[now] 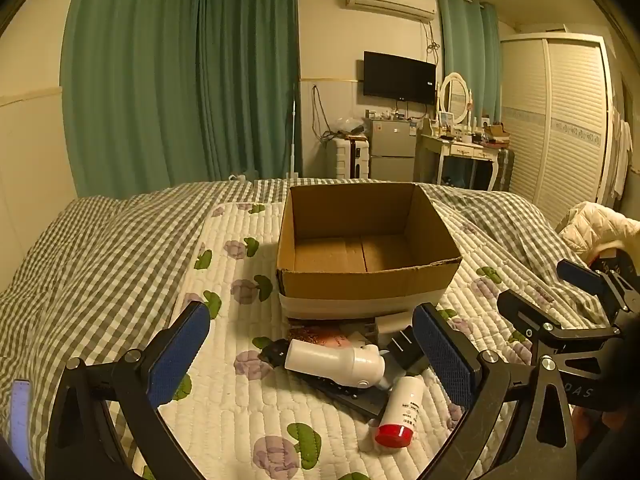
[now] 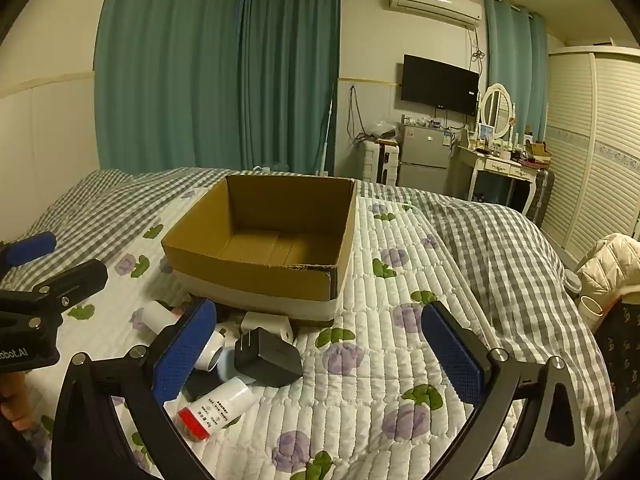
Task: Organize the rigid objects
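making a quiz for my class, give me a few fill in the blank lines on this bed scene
1. The cardboard box holds ____.
2. The white bottle lying in front of the box has a ____ cap.
3. The black charger lies ____ the box.
4. Both the left tool and the right tool are ____.

Missing words: nothing; red; outside; open

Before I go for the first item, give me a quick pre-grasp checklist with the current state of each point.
1. Left claw open, nothing between its pads: ok.
2. Right claw open, nothing held: ok.
3. Cardboard box upright with its top open and its visible floor bare: ok.
4. Items lying singly for a clean grasp: not ok; the white bottle, black charger and red-capped bottle lie in a jumbled pile just in front of the box.
5. Red-capped bottle reachable: ok; it lies on its side at the near edge of the pile.
6. Everything under the pile identified: cannot tell; partly hidden.
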`<state>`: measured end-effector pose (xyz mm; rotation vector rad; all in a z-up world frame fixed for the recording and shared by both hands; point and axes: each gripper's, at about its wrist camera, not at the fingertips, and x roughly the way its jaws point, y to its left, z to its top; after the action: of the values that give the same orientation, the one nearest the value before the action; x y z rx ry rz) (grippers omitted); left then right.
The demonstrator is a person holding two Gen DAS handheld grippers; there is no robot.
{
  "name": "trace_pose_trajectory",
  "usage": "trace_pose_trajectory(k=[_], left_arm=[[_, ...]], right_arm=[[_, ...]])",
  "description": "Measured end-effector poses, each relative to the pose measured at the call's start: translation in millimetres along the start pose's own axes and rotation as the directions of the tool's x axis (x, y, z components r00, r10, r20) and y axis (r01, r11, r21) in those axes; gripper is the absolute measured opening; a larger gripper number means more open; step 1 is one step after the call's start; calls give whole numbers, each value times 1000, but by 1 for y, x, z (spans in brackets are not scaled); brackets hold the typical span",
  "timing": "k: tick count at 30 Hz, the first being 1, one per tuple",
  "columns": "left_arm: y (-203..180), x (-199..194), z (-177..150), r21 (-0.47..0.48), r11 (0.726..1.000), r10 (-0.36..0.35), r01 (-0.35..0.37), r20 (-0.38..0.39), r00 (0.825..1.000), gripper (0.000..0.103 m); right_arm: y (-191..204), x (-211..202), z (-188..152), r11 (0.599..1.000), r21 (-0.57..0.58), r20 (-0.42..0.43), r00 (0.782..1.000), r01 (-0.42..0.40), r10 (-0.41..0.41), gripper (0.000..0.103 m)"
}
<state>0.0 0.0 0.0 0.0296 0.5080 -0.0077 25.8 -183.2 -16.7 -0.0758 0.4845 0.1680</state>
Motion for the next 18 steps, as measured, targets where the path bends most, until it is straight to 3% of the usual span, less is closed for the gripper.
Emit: trace_pose_trajectory(k=[18], left_arm=[[-4,-7,2,-7,1000,6,-6,1,1000,103]], right_arm=[[-3,3,1,1000,6,-17,1000,-15,15,103]])
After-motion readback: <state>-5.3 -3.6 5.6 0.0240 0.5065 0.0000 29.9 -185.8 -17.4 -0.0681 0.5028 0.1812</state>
